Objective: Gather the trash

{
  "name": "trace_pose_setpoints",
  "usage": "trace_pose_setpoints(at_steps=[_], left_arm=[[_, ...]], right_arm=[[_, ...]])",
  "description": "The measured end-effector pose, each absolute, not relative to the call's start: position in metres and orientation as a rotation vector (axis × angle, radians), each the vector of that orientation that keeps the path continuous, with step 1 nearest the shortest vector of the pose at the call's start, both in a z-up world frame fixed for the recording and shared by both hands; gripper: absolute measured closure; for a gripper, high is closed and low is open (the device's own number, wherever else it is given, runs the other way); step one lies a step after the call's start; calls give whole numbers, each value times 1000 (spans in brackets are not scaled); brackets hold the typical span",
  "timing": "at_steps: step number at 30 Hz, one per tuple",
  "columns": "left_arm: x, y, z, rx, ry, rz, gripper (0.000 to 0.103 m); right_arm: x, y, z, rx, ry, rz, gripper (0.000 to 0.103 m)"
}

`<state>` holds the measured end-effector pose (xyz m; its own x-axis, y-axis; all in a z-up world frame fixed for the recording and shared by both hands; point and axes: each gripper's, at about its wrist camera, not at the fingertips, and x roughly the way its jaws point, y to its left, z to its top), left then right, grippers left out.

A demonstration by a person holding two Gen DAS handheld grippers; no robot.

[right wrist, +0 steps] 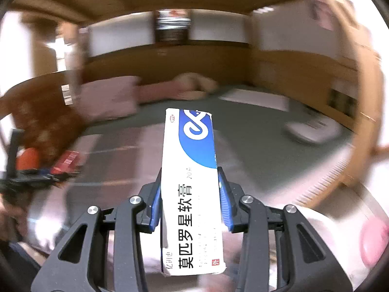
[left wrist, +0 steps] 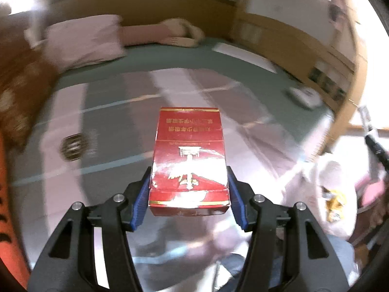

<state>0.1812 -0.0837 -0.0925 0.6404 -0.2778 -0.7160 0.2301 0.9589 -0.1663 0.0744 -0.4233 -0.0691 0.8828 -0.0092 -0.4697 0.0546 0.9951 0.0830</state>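
Gripping a red cigarette pack (left wrist: 189, 163) by its two long sides, the left gripper (left wrist: 189, 189) is holding it in the air above a bed covered with a green sheet (left wrist: 218, 58). The blue pads (left wrist: 142, 199) are pressing against the near half of the pack, so its long axis is running straight away from the camera, with the far end pointing toward the headboard side of the room and its printed gold characters reading upside down. The near end is looking torn and scuffed.

The right gripper (right wrist: 189, 194) is clamping a white and blue ointment box (right wrist: 192, 189) in the same manner, with the blue pads (right wrist: 225, 202) squeezing its long sides about midway along. This box is lying lengthwise along the fingers too, its blue-logo end pointing far and its end with a small red mark nearest the camera, reaching back between the finger arms.

In the right wrist view, the left gripper with its red pack is showing blurred at the far left. A pink pillow (left wrist: 82, 43) is lying at the far left of the bed, and a white remote-like object (left wrist: 304, 96) is resting near the right edge. A pale bag (left wrist: 325, 194) with yellow scraps inside is sitting at the near right in the left wrist view. The surroundings are smeared by motion blur.
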Motion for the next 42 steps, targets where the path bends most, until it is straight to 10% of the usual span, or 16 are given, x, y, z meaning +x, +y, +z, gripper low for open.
trace_pose_setpoints(at_steps=[5,10,12,14,18,42], left_arm=[[178,-186,-80,-6,850,-553,45],[168,-310,-73,45,907,-813,45],[159,-352,-74,75,929,-906,36],[149,-396,-81,128,972,-996,4],[155,-418,-89,162,1003,-942,3],[133,-1,-101,-121,792,148,3]], right_arm=[[59,-487,-138,140,657,-178,22],[16,-545,-116,356,514,-311,17],[-1,-562,-95,427,425,-352,13],[-13,-571,-78,461,364,-358,13],[-20,-563,-58,417,337,-342,11],[155,-206,-81,54,620,278,3]])
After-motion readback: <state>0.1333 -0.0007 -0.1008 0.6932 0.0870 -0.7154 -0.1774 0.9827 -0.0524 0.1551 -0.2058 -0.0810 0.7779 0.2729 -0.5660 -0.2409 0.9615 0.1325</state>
